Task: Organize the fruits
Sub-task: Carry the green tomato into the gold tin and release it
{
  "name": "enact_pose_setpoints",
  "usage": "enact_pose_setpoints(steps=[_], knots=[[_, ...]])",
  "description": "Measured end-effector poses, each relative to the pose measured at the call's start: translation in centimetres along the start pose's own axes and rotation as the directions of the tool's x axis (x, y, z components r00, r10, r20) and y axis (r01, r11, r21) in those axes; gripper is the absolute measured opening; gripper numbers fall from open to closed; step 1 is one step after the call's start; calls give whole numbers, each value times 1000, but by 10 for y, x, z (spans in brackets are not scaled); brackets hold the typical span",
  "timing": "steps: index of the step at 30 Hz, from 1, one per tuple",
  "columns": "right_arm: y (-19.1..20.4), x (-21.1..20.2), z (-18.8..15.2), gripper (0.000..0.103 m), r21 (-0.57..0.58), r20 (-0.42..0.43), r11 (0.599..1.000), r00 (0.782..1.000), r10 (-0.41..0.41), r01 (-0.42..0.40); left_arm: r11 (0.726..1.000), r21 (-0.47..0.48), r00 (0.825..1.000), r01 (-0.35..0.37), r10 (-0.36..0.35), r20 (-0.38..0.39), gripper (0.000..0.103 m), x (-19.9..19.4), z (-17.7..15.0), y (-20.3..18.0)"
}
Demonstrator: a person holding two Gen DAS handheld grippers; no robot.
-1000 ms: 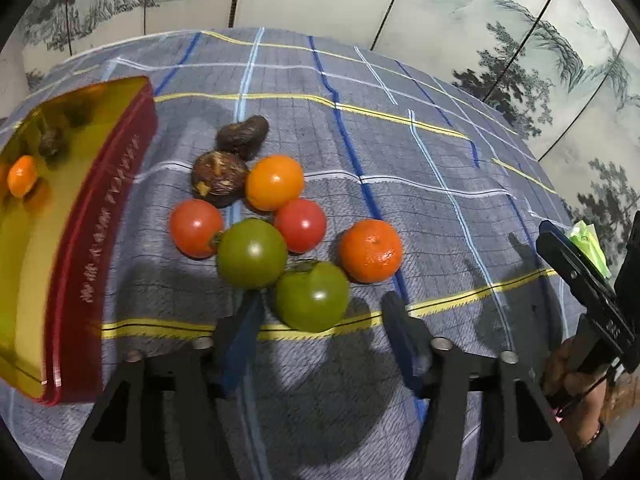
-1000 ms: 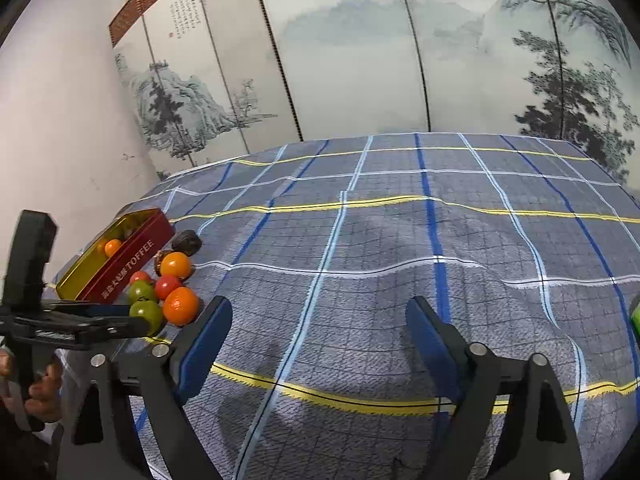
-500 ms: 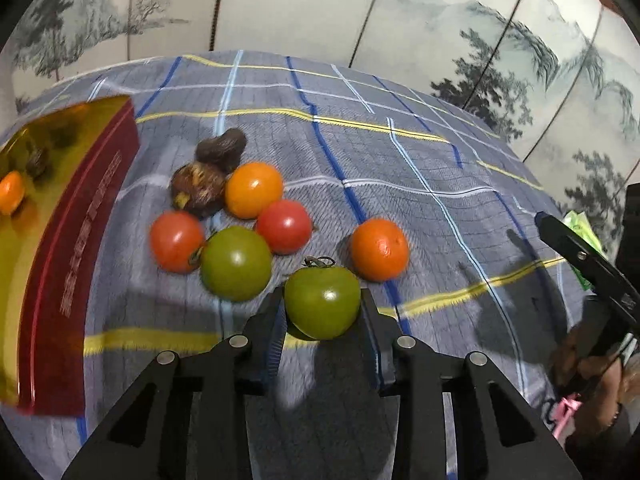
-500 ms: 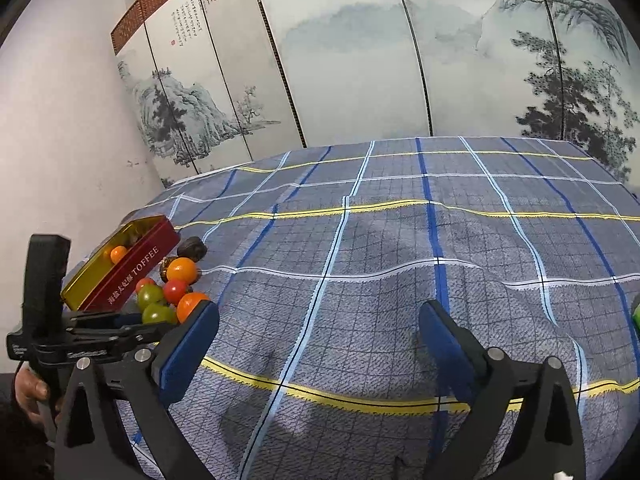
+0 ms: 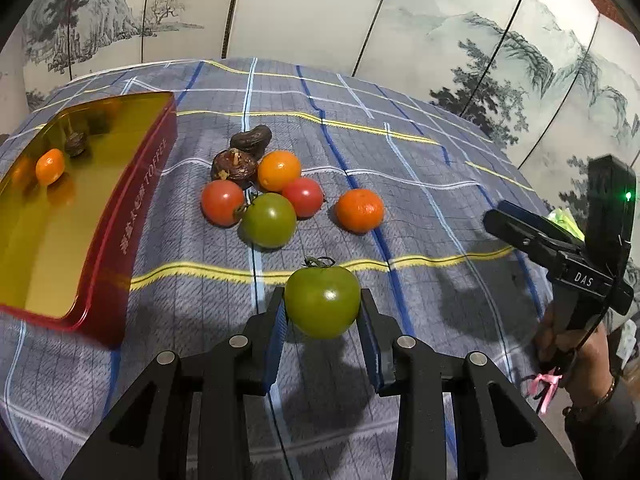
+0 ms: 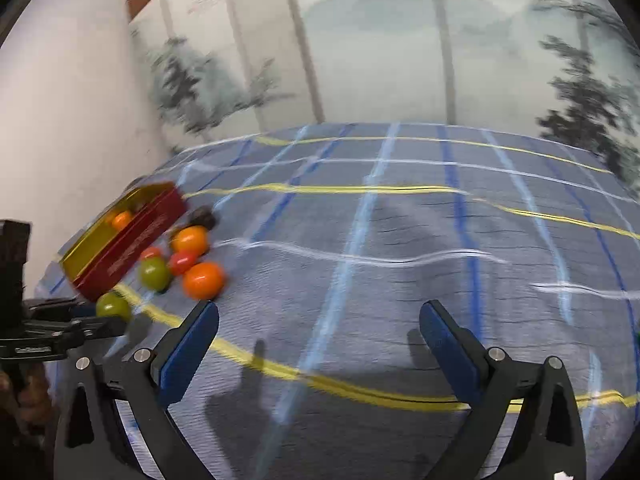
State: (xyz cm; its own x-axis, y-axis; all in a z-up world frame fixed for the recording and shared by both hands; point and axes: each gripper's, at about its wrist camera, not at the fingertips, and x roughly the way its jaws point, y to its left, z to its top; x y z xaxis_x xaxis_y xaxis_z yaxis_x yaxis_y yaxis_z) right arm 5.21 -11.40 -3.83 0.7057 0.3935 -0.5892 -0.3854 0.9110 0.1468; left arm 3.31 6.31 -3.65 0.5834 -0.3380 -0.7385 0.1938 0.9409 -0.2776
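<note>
My left gripper [image 5: 322, 304] is shut on a green tomato [image 5: 322, 301] and holds it above the plaid cloth, nearer me than the fruit pile. The pile holds a second green tomato [image 5: 269, 220], two red tomatoes [image 5: 222, 208], an orange tomato [image 5: 279, 170], a mandarin [image 5: 359, 210] and two dark brown fruits [image 5: 234, 165]. The red and gold toffee tin [image 5: 132, 216] lies to the left with a small mandarin [image 5: 49, 166] inside. My right gripper [image 6: 319, 330] is open and empty over bare cloth; the held tomato shows in the right wrist view [image 6: 113, 306].
A painted folding screen [image 5: 320, 12] stands behind the table. The plaid cloth [image 6: 400, 240] covers the whole table. The right gripper's body [image 5: 560, 256] shows at the right of the left wrist view.
My left gripper closed on the green tomato and lifted it back away from the pile. The right gripper swung left, and its view is now blurred.
</note>
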Motion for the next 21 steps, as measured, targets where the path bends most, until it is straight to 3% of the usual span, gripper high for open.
enact_pose_setpoints(steps=[6,9,17,21], knots=[[55,21,11,94,-135,-50,988,997,66,-73,1000,-17,1000,-3,3,5,35,-12,-5,5],[57,34,9,93,-136,-55,990,998,17,-24,1000,-22,1000,-5,6,21,35,-22,-3,9],[20,39,9,93,24,-37,998,998,-55,56,998,-17,995,-59,60,85,35,-59,20,34],[18,37,9,94,33,-27,997,997,-67,68,986,18,980,-168,165,112,35,-71,34,58]])
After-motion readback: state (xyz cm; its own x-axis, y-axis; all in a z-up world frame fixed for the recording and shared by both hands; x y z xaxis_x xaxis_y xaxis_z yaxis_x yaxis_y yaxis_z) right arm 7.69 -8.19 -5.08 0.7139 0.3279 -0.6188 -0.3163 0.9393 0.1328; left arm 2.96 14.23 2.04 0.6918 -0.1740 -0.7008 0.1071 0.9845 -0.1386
